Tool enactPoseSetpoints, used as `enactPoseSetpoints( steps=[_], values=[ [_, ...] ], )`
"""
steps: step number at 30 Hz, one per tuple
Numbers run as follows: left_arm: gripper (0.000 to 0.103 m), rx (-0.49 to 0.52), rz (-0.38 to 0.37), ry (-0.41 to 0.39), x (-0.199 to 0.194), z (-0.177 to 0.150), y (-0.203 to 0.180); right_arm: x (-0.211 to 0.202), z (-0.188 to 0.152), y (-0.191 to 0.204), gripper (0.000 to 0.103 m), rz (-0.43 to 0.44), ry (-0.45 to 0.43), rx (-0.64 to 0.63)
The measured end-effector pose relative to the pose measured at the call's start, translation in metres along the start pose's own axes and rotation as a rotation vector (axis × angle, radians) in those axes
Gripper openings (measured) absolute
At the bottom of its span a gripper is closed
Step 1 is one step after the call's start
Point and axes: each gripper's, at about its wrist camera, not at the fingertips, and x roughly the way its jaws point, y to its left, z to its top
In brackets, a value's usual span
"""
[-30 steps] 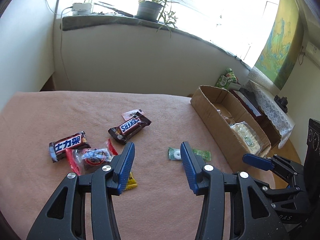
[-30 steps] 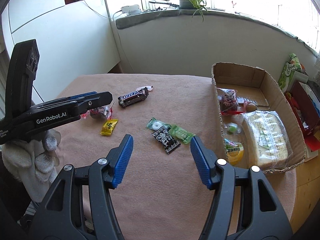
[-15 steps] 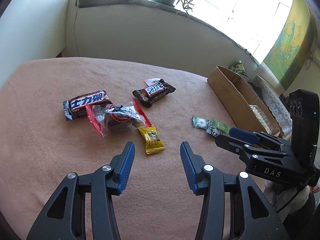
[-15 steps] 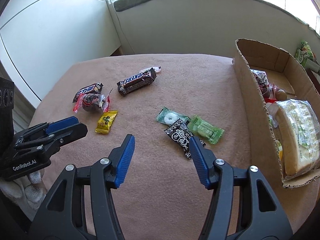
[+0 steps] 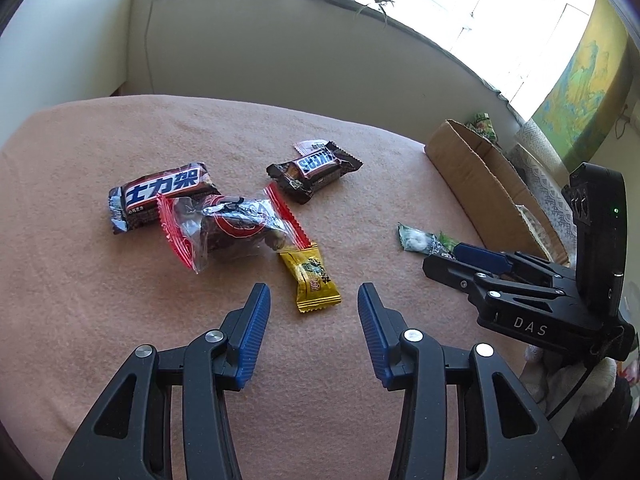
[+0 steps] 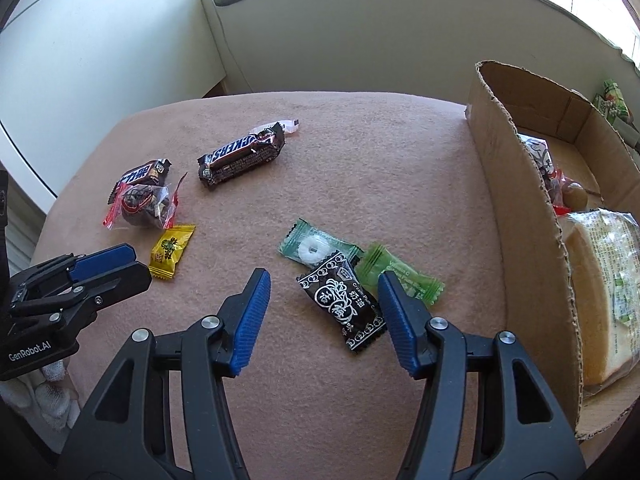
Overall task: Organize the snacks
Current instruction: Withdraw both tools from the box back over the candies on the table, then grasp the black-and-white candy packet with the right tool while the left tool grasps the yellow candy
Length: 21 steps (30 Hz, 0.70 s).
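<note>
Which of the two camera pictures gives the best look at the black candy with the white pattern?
The right wrist view. There the black candy lies whole and close, just ahead of the open right gripper. In the left wrist view it is almost entirely hidden behind the right gripper; I cannot pick it out for certain.

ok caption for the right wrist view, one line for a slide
Open right claw hovers above a black patterned candy wrapper beside the brown cardboard box.

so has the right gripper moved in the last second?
Yes. The right gripper has closed in on the black candy, lower over the table; jaws open.
</note>
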Motion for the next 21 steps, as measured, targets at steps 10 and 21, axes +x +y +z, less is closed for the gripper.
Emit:
enactPoseSetpoints(
  steps=[10, 21],
  values=[
    [0.043, 0.04, 0.044, 0.018, 0.019, 0.008, -0.009, 0.003, -0.004, 0.002, 0.048, 0.029, 0.031, -0.019],
    [0.025, 0.103, 0.11, 0.008, 0.026, 0.009, -0.014, 0.007, -0.006, 0.007, 0.027, -0.048, 0.026, -0.071]
  ],
)
